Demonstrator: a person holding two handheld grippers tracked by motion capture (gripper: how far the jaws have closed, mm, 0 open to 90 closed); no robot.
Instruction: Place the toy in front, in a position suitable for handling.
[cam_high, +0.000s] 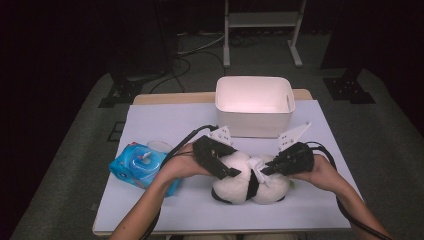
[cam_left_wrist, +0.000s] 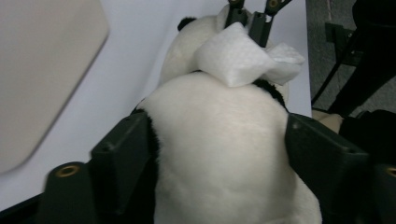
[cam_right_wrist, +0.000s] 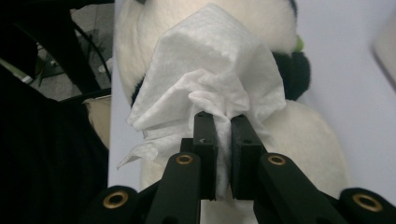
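A black-and-white panda plush (cam_high: 235, 187) lies on the white table cover (cam_high: 170, 125), in front of me. My left gripper (cam_high: 227, 172) straddles its body from the left. In the left gripper view its wide-set jaws flank the white fur (cam_left_wrist: 224, 186) on both sides without visibly squeezing it. My right gripper (cam_high: 262, 170) comes in from the right, shut on a crumpled white wipe (cam_high: 256, 164). The right gripper view has the pads (cam_right_wrist: 205, 135) pinching the wipe (cam_right_wrist: 210, 60), which rests against the plush (cam_right_wrist: 308, 135). From the left gripper view the wipe (cam_left_wrist: 238, 56) sits on top of the plush.
A white plastic bin (cam_high: 252, 122) stands just behind the plush at the table's far middle. A blue pack of wet wipes (cam_high: 137, 167) lies to the left, beside the person's left forearm. Dark floor and stand legs surround the table.
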